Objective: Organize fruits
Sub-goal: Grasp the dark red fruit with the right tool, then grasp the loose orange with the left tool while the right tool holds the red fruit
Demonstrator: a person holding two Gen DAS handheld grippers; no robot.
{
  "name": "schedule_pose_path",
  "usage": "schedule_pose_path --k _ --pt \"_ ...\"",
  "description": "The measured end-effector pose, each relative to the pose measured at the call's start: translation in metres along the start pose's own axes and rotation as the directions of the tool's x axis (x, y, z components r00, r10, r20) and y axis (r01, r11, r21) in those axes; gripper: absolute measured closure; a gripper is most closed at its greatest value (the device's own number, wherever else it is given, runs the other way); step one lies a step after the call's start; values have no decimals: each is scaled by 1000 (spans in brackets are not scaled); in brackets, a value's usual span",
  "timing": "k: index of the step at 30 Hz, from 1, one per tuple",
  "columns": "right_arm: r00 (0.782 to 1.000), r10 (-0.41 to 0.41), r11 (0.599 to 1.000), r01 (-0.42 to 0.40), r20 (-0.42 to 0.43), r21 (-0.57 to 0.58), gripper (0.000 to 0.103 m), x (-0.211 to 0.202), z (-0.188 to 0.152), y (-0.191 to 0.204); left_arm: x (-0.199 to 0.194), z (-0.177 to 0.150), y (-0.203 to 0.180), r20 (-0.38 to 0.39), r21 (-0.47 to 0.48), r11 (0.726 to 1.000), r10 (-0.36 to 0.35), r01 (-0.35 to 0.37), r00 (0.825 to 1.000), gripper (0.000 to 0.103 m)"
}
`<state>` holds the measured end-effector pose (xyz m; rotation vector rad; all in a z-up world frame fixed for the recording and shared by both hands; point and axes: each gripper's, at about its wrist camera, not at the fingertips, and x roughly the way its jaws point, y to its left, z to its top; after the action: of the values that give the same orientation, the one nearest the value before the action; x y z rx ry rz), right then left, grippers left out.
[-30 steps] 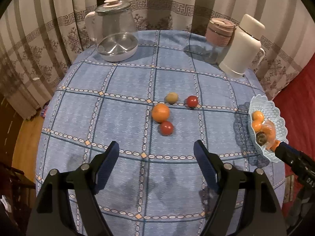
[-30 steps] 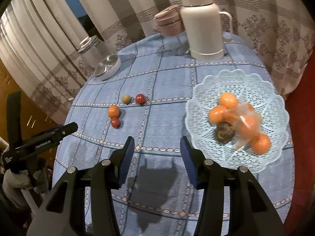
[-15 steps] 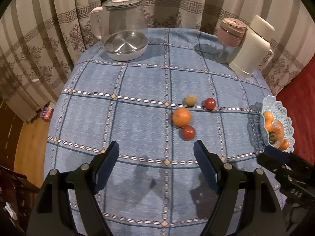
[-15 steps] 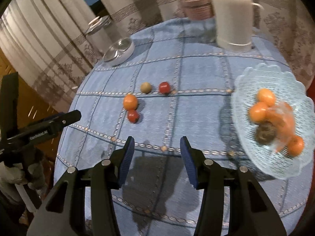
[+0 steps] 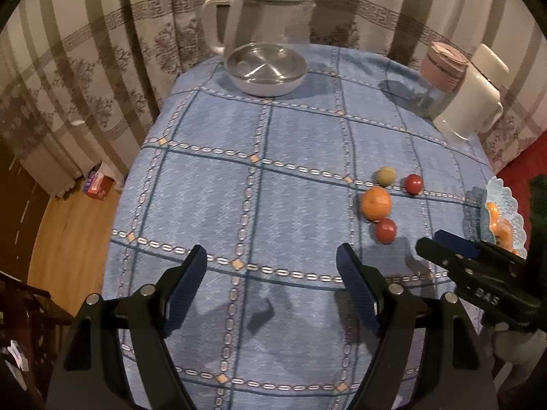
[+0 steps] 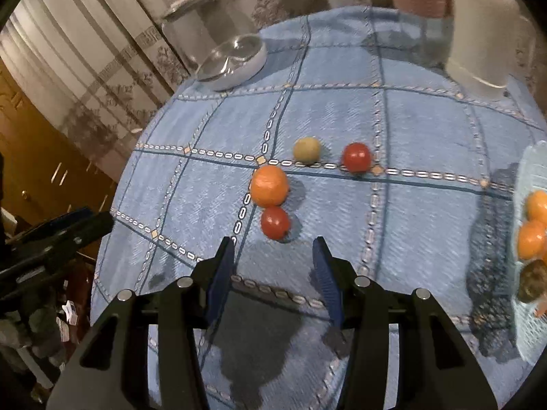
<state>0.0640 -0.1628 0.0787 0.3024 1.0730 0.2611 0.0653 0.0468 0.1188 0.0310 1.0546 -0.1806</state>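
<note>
- right gripper (image 6: 275, 256) is hanging over the counter (image 6: 342, 109) with its jaws apart and nothing between them; the blue pads are clear of everything
- right in front of its tips sits the near red tomato (image 6: 275, 222); close, but not touching the pads
- the orange (image 6: 269, 185) is just behind that tomato, pretty much touching it; past that a yellow-green fruit (image 6: 307, 150) and a second red tomato (image 6: 356, 157) sit side by side with a small gap
- left gripper (image 5: 271, 266) is released too, jaws spread wide over bare blue checked cloth; the loose fruit is off to its right, near the right gripper's tip
- the pale blue lacy fruit bowl (image 6: 533, 171) is at the right edge of the counter, well apart from the four loose ones; it holds oranges (image 6: 531, 239) plus something dark and brownish I can't make out
- far side of the counter: glass kettle (image 5: 270, 24) on its white base, a white thermos jug (image 5: 468, 102), and a pink lidded container (image 5: 444, 65) just beside the jug
- patterned curtains (image 5: 102, 68) behind all of it; wooden floor (image 5: 68, 225) down on the left
</note>
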Motion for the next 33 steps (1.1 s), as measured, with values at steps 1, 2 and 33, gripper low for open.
schedule_pose_path --k 1,2,33 --pt "1000 3 1000 -3 -9 3 55 5 2 1 1 0 4 -2 -6 1000 3 -3 1000 25" --pt "1000 3 1000 -3 -15 3 55 10 3 2 1 -1 6 -3 -10 1000 4 -4 1000 25" --pt "994 -79 997 80 -72 11 77 50 9 0 29 13 16 -33 25 999 -31 32 999 25"
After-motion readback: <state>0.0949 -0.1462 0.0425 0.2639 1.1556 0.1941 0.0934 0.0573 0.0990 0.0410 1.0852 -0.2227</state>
